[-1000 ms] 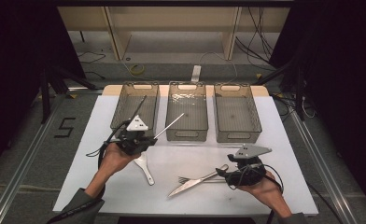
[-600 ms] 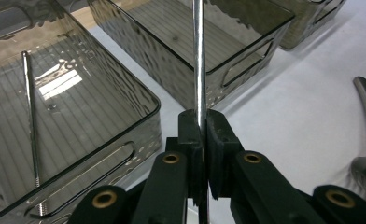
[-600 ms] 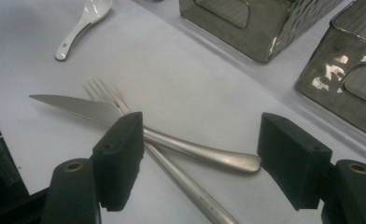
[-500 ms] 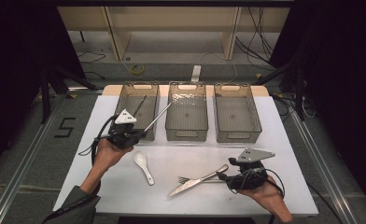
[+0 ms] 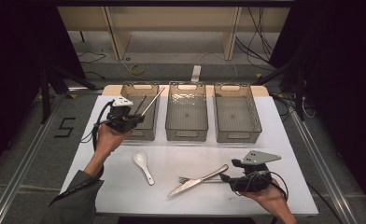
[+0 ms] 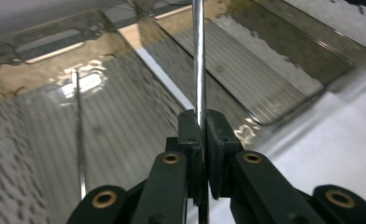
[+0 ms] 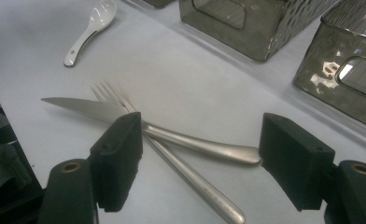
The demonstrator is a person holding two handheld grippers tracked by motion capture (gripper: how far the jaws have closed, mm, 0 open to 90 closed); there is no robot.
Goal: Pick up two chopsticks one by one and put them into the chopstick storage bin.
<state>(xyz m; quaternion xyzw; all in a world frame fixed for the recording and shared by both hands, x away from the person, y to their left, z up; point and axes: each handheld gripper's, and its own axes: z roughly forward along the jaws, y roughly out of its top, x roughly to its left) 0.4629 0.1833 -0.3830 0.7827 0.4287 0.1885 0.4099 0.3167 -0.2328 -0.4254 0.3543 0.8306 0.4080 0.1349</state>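
My left gripper is shut on a metal chopstick and holds it over the left grey bin. In the left gripper view the chopstick rises straight from between the closed jaws. A second chopstick lies on that bin's floor. My right gripper is open at the front right of the table. Its jaws stand either side of a knife that lies crossed over a fork, touching neither. A white ceramic spoon rests on the table's front centre.
Middle bin and right bin stand side by side at the back of the white table, with nothing visible inside them. The knife and fork lie left of the right gripper. Dark floor surrounds the table.
The left gripper has carried the chopstick left and away from the person, from in front of the bins to over the left bin. The right gripper has barely shifted.
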